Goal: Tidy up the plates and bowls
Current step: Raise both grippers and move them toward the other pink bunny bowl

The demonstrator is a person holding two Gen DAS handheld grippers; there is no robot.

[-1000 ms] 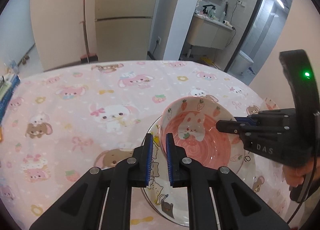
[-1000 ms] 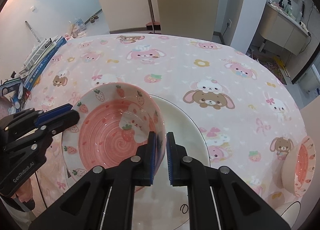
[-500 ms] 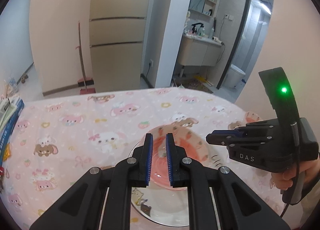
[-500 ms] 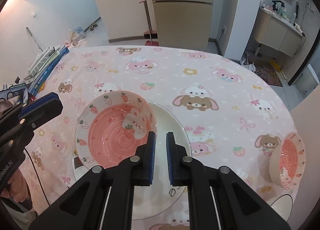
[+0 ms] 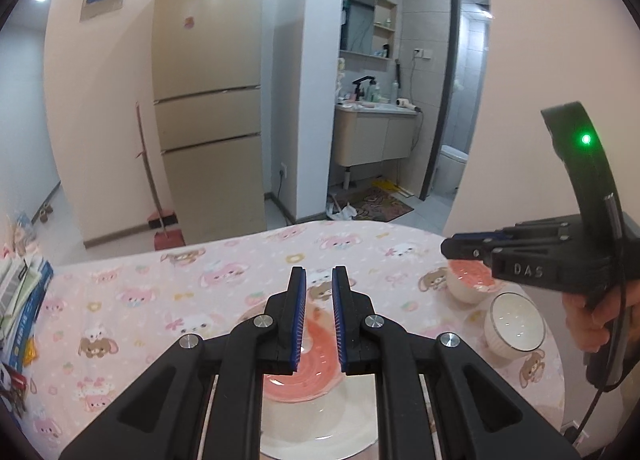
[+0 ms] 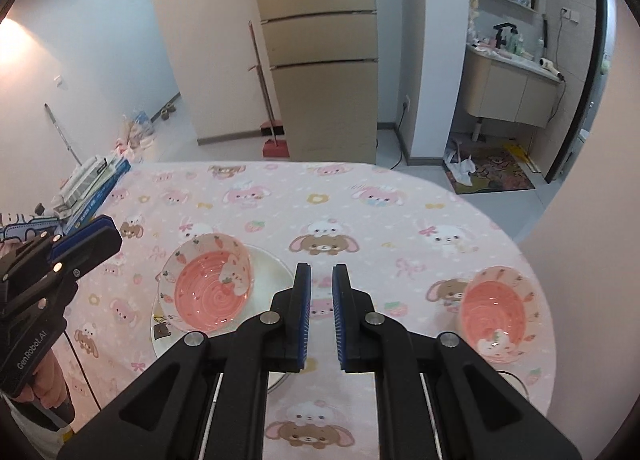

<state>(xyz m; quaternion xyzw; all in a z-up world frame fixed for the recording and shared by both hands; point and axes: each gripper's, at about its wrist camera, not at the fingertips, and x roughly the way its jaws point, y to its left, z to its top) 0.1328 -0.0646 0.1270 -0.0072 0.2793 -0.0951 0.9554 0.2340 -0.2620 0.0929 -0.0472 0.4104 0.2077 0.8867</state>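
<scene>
A pink strawberry bowl (image 6: 208, 287) sits inside a white plate (image 6: 272, 268) on the pink cartoon tablecloth; it also shows in the left wrist view (image 5: 316, 368) on the plate (image 5: 320, 424). A second pink bowl (image 6: 498, 312) stands at the right; it shows in the left wrist view (image 5: 468, 282) beside a white bowl (image 5: 514, 326). My left gripper (image 5: 319, 316) hangs above the first bowl, jaws slightly apart and empty. My right gripper (image 6: 322, 312) is raised over the cloth between the two pink bowls, jaws slightly apart and empty.
Stacked books and boxes (image 6: 94, 180) lie at the table's left edge. The round table's far edge (image 6: 320, 164) faces a fridge (image 6: 320, 40) and a broom (image 6: 266, 100). A bathroom doorway (image 6: 504, 100) opens at the right.
Both grippers have let go of the pink bowl, leaving it on the plate, and have lifted up and back. The right gripper has shifted to the right.
</scene>
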